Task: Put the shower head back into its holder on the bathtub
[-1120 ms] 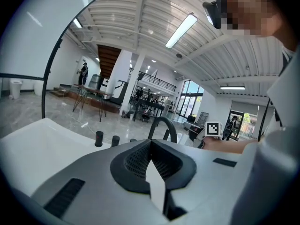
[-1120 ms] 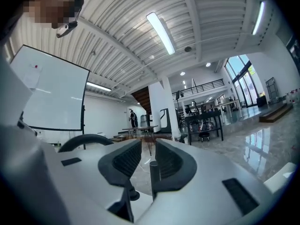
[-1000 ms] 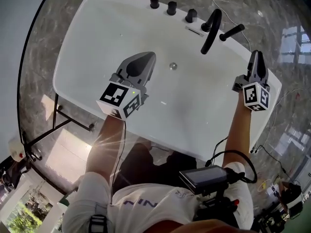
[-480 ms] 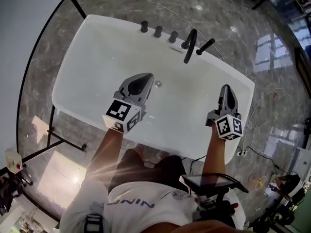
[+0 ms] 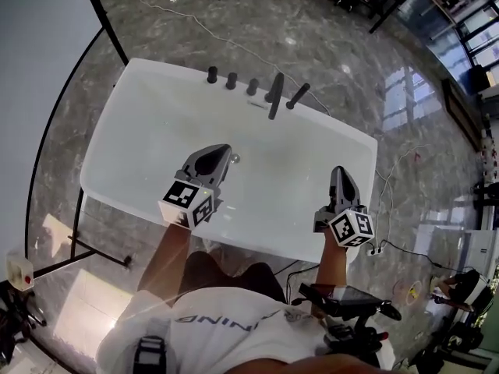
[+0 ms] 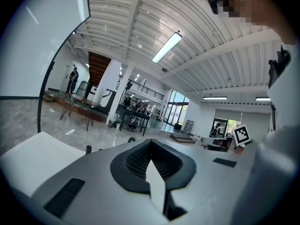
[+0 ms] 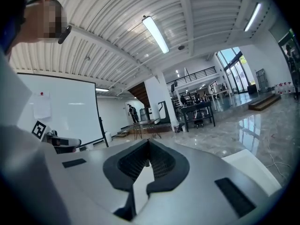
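The black shower head [image 5: 296, 97] lies at the far rim of the white bathtub [image 5: 105, 170], beside the black curved spout [image 5: 275, 95]; nothing holds it. My left gripper [image 5: 221, 149] hovers over the tub's middle, shut and empty. My right gripper [image 5: 337, 171] hangs over the tub's near right end and has just been closing, with nothing between its jaws. In the left gripper view the left gripper [image 6: 150, 141] has its tips together, and the right gripper [image 7: 149, 141] looks the same in its own view. Both point nearly level, well short of the shower head.
Three black knobs [image 5: 231, 79] stand left of the spout. A black curved rail [image 5: 47, 162] and a black stand [image 5: 101, 252] flank the tub's left side. A white cable [image 5: 226, 41] runs over the marble floor behind, and a power strip [image 5: 376, 249] lies at the right.
Both grippers have risen and drawn back toward me, away from the far rim. The right gripper has moved left from the tub's right end. The tub looks smaller and farther off.
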Action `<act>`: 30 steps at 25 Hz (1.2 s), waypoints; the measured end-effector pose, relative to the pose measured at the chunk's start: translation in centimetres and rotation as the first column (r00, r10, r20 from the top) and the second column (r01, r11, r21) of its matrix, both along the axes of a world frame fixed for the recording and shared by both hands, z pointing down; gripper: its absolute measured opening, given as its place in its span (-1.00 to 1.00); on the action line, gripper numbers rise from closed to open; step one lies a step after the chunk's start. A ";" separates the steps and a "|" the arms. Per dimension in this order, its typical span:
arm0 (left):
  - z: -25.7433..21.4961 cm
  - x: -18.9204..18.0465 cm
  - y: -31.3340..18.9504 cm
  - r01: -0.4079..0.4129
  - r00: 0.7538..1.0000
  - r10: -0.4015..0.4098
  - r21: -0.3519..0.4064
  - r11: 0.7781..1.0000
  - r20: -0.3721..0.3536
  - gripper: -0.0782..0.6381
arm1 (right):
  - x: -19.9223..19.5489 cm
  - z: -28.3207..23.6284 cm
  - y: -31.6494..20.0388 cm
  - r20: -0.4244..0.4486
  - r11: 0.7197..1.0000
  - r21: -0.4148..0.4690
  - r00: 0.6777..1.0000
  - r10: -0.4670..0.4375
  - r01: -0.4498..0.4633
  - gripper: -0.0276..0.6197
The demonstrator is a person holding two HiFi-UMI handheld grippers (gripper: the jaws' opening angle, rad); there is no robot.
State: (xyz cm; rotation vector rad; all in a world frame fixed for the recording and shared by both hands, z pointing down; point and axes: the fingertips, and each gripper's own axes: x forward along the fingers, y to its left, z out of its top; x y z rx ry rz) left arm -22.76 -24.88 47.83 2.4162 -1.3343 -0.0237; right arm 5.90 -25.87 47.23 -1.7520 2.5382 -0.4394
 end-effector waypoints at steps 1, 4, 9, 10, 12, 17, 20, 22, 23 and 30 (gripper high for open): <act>-0.2 0.6 0.3 0.001 1.000 -0.001 0.002 1.000 0.000 -0.74 | 0.5 -0.3 0.7 0.002 1.000 0.001 1.000 -0.004 0.004 -0.88; -0.9 3.2 1.3 -0.009 1.000 0.009 0.007 1.000 -0.001 -0.74 | 2.6 -1.3 2.6 -0.012 1.000 0.017 1.000 -0.012 0.012 -0.88; -3.0 8.0 3.6 -0.043 0.998 0.042 0.038 0.998 0.035 -0.74 | 6.7 -3.2 5.6 -0.011 0.999 0.050 1.000 0.002 -0.001 -0.88; -3.5 8.8 4.2 -0.043 0.998 0.041 0.044 0.998 0.038 -0.74 | 7.5 -3.5 6.2 -0.004 0.999 0.053 1.000 0.001 -0.001 -0.88; -4.6 10.0 5.2 -0.042 0.998 0.039 0.060 0.997 0.047 -0.74 | 8.9 -4.2 7.4 0.018 0.998 0.068 1.000 -0.004 0.002 -0.88; -6.4 12.6 8.5 -0.044 0.996 0.037 0.088 0.995 0.082 -0.74 | 11.6 -6.1 10.4 0.026 0.993 0.115 1.000 -0.011 0.008 -0.88; -7.9 13.9 10.8 -0.052 0.993 0.041 0.111 0.992 0.106 -0.74 | 11.9 -7.6 12.2 -0.017 0.988 0.151 0.999 -0.029 0.031 -0.88; -9.6 14.7 12.5 -0.057 0.992 0.040 0.138 0.989 0.122 -0.74 | 11.9 -9.0 13.7 -0.041 0.982 0.180 0.998 -0.051 0.058 -0.88; -10.4 15.1 13.4 -0.057 0.991 0.038 0.152 0.987 0.129 -0.74 | 11.9 -9.7 14.6 -0.053 0.978 0.195 0.997 -0.062 0.072 -0.88; -14.3 16.9 18.9 -0.067 0.985 0.029 0.225 0.972 0.168 -0.74 | 12.9 -13.3 20.1 -0.072 0.963 0.245 0.993 -0.092 0.108 -0.88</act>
